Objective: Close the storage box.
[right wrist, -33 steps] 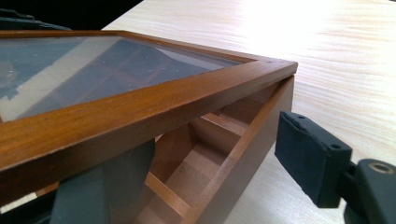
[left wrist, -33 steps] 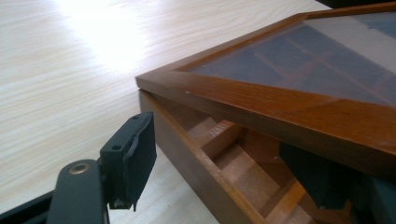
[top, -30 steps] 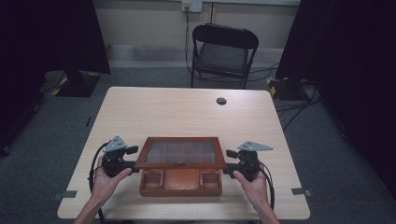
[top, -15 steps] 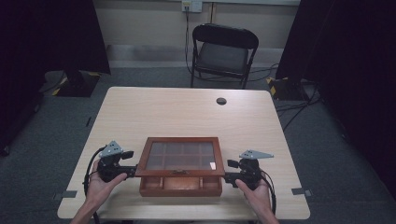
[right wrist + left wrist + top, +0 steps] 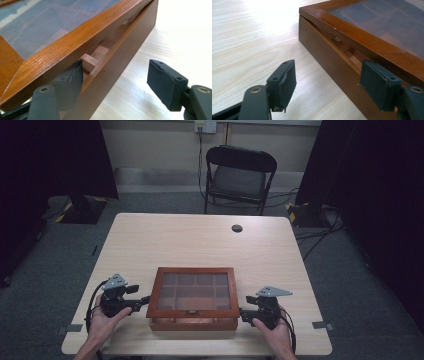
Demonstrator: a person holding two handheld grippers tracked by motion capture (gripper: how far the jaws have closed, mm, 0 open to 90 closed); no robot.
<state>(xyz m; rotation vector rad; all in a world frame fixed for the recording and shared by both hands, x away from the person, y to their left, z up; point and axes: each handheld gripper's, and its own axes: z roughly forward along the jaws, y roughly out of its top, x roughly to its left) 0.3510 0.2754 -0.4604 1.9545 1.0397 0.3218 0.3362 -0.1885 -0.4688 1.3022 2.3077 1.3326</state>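
1. One wooden box point(image 5: 192, 297) with a glass lid point(image 5: 195, 291) sits near the counter point(image 5: 200, 240) front edge.
2. Two units: left hand-held gripper point(image 5: 141, 300) and right hand-held gripper point(image 5: 244, 313), both released, each with one jaw under the slightly raised lid.
3. One chair point(image 5: 239, 175) stands behind.

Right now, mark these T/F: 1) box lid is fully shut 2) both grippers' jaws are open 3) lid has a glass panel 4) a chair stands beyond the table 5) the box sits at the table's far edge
1) False. The lid of the wooden box is slightly raised; a gap shows between lid and base in both gripper views.
2) True. The left gripper and the right gripper both have their jaws apart.
3) True. Compartments show through it.
4) True. A black folding chair stands there.
5) False. It sits near the table's front edge, between the grippers.
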